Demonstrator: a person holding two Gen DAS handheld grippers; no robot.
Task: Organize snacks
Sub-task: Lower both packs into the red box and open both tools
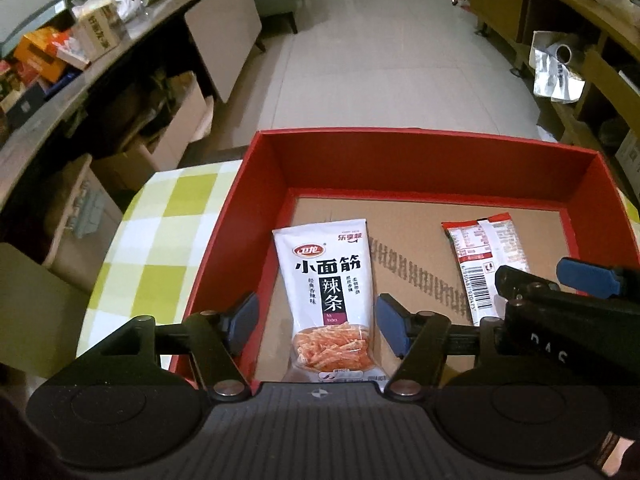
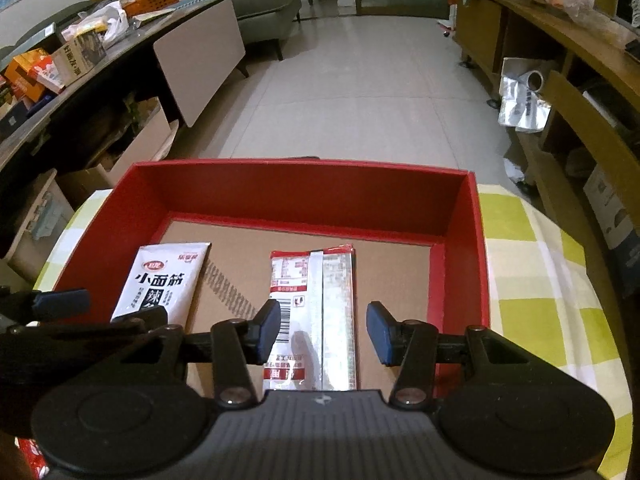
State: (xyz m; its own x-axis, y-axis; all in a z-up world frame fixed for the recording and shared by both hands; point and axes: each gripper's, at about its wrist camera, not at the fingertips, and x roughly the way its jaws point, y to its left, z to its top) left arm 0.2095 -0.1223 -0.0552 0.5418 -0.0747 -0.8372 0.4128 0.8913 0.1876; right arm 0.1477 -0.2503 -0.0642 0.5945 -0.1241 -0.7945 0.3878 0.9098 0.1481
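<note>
A red box (image 1: 256, 216) (image 2: 460, 264) with a cardboard floor stands on a green-checked table. A white latiao snack packet (image 1: 328, 292) (image 2: 164, 280) lies face up at the box's left. A red-and-silver packet (image 1: 480, 264) (image 2: 320, 312) lies back side up to its right. My left gripper (image 1: 316, 324) is open above the white packet, one finger on each side. My right gripper (image 2: 322, 334) is open above the red-and-silver packet; it also shows at the right in the left wrist view (image 1: 576, 280).
The checked tablecloth (image 1: 160, 216) (image 2: 540, 300) shows on both sides of the box. A cluttered counter (image 1: 80, 52) with boxes runs along the left. Wooden shelving (image 2: 580, 100) with a foil bag runs along the right. Tiled floor (image 2: 352, 88) lies beyond the table.
</note>
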